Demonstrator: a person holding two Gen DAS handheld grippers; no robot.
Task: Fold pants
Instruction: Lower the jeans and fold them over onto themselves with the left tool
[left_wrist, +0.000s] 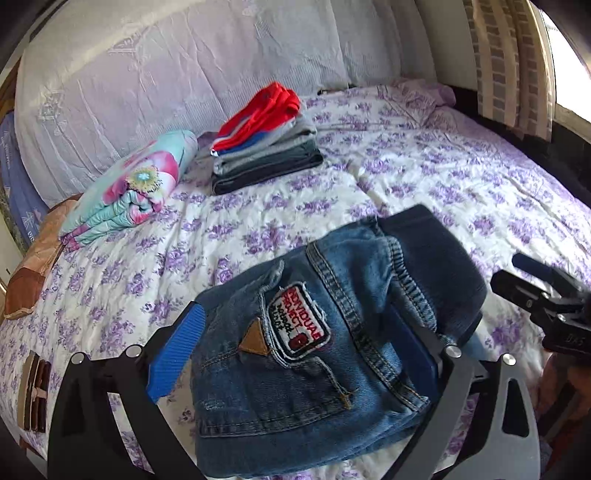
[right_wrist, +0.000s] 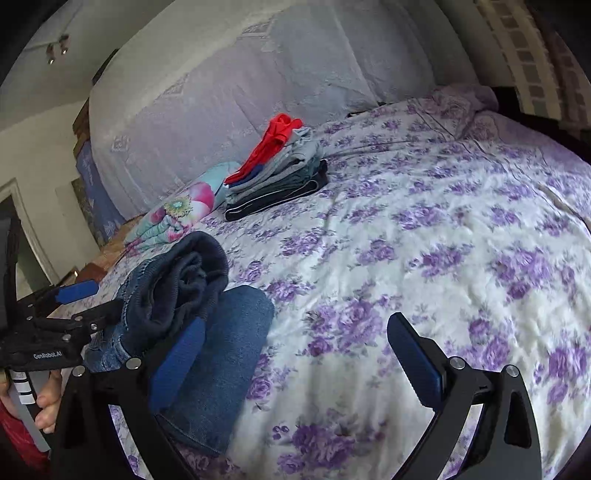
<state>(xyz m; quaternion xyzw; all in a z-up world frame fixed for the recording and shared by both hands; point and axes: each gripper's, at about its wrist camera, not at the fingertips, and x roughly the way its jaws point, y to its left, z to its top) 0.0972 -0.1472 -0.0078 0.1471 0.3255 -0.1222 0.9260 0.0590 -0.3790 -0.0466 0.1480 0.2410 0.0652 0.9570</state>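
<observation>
Nearest the left camera, the folded jeans (left_wrist: 310, 354) fill the gap between the wide-spread fingers of the left gripper (left_wrist: 295, 354); the jaws stand far open, and the right-hand blue pad is mostly hidden behind the denim, so whether it touches the cloth cannot be told, while the left pad (left_wrist: 173, 354) lies just beside the fold. The jeans lie on the bedspread (left_wrist: 443, 192) as a thick bundle: blue denim, orange stitching, a sewn patch with red and black lettering and a small tan triangle on the pocket, a dark ribbed waistband bunched at the far end. In the right view the same bundle sits at about 9 o'clock, its lower edge cut off behind the right gripper (right_wrist: 295, 369), whose jaws are wide open with nothing between them, only flowered cloth; a hand (right_wrist: 44, 402) shows at the lower left edge. Further off, at 11 o'clock, a stack of folded clothes (left_wrist: 266, 147) topped in red rests on the purple-flowered spread, a rolled flowery blanket (left_wrist: 129, 184) just left of it; a pale covered headboard (left_wrist: 184, 74) rises behind
</observation>
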